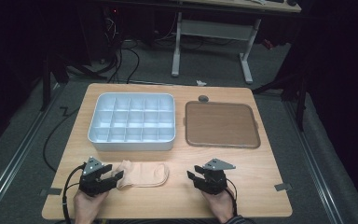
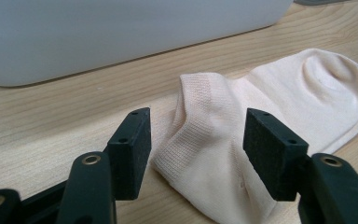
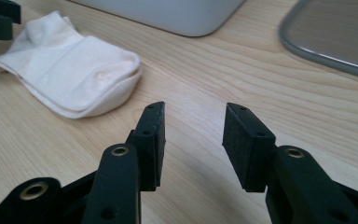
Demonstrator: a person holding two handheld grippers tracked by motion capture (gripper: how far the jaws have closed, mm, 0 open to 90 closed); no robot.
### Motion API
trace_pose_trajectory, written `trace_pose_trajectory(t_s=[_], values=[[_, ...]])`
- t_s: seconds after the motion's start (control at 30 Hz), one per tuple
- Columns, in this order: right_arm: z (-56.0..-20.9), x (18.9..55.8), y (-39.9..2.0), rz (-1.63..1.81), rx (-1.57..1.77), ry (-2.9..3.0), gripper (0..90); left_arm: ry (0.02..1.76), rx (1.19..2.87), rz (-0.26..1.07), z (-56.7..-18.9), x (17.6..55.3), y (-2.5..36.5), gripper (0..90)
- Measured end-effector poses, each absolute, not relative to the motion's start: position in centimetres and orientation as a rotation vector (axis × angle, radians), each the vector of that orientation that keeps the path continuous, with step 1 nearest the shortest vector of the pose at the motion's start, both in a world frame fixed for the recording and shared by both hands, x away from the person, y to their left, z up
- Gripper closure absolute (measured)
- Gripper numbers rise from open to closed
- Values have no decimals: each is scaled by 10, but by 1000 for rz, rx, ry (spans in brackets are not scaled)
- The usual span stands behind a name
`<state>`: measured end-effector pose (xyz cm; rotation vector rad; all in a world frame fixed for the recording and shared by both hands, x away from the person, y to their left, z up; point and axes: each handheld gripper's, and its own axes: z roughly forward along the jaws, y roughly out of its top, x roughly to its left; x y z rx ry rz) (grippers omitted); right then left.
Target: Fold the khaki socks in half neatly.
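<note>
A pale peach sock (image 1: 142, 173) lies flat on the wooden table (image 1: 177, 196) near its front edge, cuff to the left. My left gripper (image 1: 114, 176) rests at that cuff with its jaws open. In the left gripper view the ribbed cuff of the sock (image 2: 261, 102) lies between the two black pads (image 2: 130, 154), which stand apart from it. My right gripper (image 1: 192, 173) sits to the right of the sock's toe, open, with bare table between its jaws. In the right gripper view (image 3: 193, 140) the sock (image 3: 74, 79) lies off to the upper left.
A white organizer box (image 1: 133, 95) with several compartments stands at the back left. A brown tray (image 1: 221, 144) with a grey rim lies at the back right. Bare wood runs between the sock and the box. Desk legs and cables are on the floor beyond the table.
</note>
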<state>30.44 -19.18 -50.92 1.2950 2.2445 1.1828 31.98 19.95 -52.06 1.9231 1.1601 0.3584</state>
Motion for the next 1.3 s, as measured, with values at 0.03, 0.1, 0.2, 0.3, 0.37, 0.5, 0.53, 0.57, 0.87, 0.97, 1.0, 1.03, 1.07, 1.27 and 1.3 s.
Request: trace_pose_trajectory(t_s=[0.03, 0.1, 0.2, 0.3, 0.37, 0.5, 0.53, 0.57, 0.87, 0.97, 1.0, 1.03, 1.07, 1.27, 1.3], values=[[-509, 305, -189, 1188, 1285, 2253, 591, 1161, 1924, 356, -521, 320, 199, 426], [-510, 306, -179, 1198, 1278, 2276, 591, 1162, 1925, 356, -521, 320, 199, 426], [-511, 306, -172, 1201, 1265, 2292, 591, 1167, 1932, 363, -521, 320, 198, 427], [-512, 308, -160, 1205, 1245, 2316, 591, 1170, 1938, 355, -523, 320, 197, 428], [-514, 311, -150, 1216, 1234, 2341, 589, 1178, 1940, 345, -525, 320, 196, 430], [-516, 314, -141, 1233, 1241, 2368, 584, 1183, 1938, 339, -526, 320, 196, 435], [-516, 315, -139, 1226, 1234, 2372, 583, 1185, 1940, 338, -527, 319, 196, 435], [-518, 318, -135, 1224, 1241, 2378, 578, 1188, 1943, 340, -527, 320, 195, 435], [-515, 323, -119, 1170, 1205, 2362, 548, 1188, 1959, 360, -528, 320, 193, 435], [-516, 327, -115, 1159, 1209, 2362, 548, 1189, 1965, 362, -529, 320, 191, 436], [-517, 328, -114, 1150, 1213, 2365, 547, 1189, 1969, 367, -530, 320, 190, 436], [-519, 329, -112, 1128, 1219, 2369, 546, 1191, 1980, 369, -531, 321, 189, 435], [-519, 329, -112, 1128, 1219, 2369, 546, 1191, 1980, 369, -531, 321, 189, 435], [-525, 332, -109, 1085, 1220, 2384, 560, 1190, 1998, 396, -533, 320, 187, 443], [-525, 332, -109, 1085, 1220, 2384, 560, 1190, 1998, 396, -533, 320, 187, 446]])
